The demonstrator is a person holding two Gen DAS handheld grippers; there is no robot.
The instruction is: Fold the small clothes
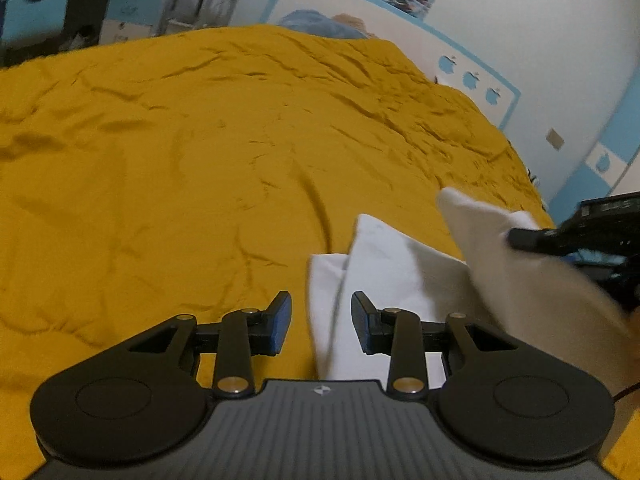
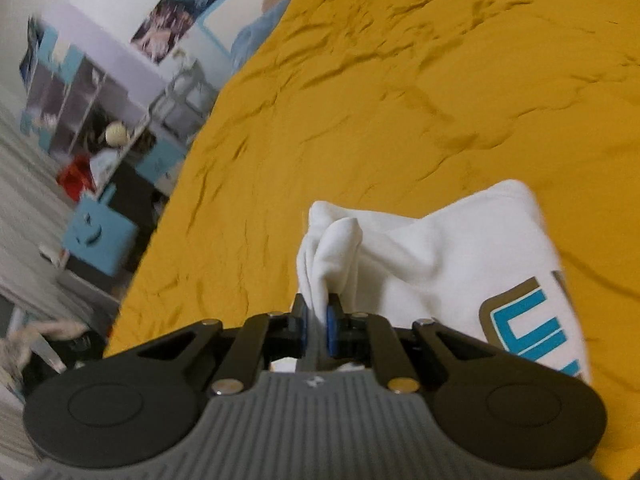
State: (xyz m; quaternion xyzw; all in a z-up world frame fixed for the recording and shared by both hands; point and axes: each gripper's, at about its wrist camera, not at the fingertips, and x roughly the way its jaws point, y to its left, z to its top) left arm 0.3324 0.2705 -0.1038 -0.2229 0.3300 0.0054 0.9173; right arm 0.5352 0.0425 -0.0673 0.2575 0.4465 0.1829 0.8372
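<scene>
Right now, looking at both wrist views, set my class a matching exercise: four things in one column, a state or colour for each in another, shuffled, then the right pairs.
Column 1
1. left gripper
2. right gripper
3. garment
4. bedspread

Column 2
A. mustard yellow, wrinkled
B. shut on bunched cloth
C. open, holding nothing
D. white, with a blue and tan print

Pairs: 1-C, 2-B, 3-D, 4-A
</scene>
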